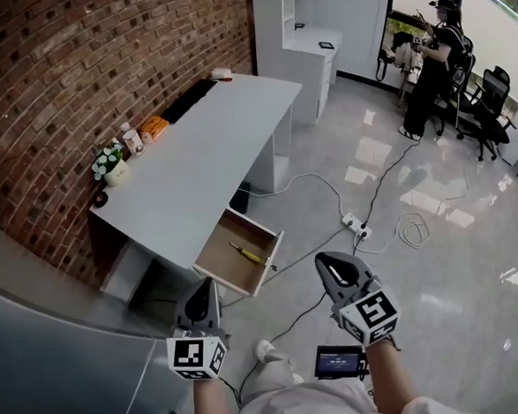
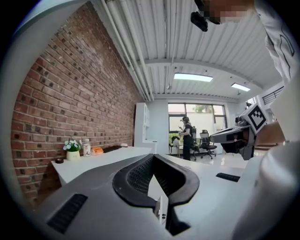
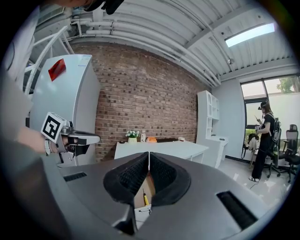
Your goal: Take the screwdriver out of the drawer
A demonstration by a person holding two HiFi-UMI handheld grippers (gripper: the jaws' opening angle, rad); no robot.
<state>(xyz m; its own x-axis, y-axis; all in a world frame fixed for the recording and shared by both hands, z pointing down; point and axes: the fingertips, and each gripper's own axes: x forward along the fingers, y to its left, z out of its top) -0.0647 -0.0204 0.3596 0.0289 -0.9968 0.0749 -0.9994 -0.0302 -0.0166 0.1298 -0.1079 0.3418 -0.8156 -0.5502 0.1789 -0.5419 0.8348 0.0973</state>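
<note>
- The right gripper (image 3: 149, 153) has its jaws pressed together tip to tip, with nothing caught between them. It is held out in the air, pointing toward the desk.
- The left gripper (image 2: 152, 156) is also closed and empty. It is held beside the right one, the two a little apart at about the same height.
- Each gripper carries its marker cube at the back, just above the person's wrist, and a small lit screen (image 1: 339, 361) hangs at the person's waist between the arms.
- Ahead of both tips, and well clear of them, the drawer (image 1: 220, 253) stands pulled out from under the near end of the white desk (image 1: 211, 152).
- The screwdriver (image 1: 247, 254) lies flat on the drawer's wooden bottom, yellow handle toward the front panel, and nothing is touching it. From the right gripper view it shows through the gap below the closed tips.
- On the desk's wall side sit a small pot of white flowers (image 1: 110, 164), a bottle (image 1: 132, 140) and an orange object (image 1: 153, 126), with a dark flat item further along.
- A brick wall (image 1: 64, 74) runs behind the desk.
- A white power strip (image 1: 358, 226) and loose cables lie on the shiny floor.
- Another person (image 1: 430, 66) stands far off by the windows, near office chairs.
</note>
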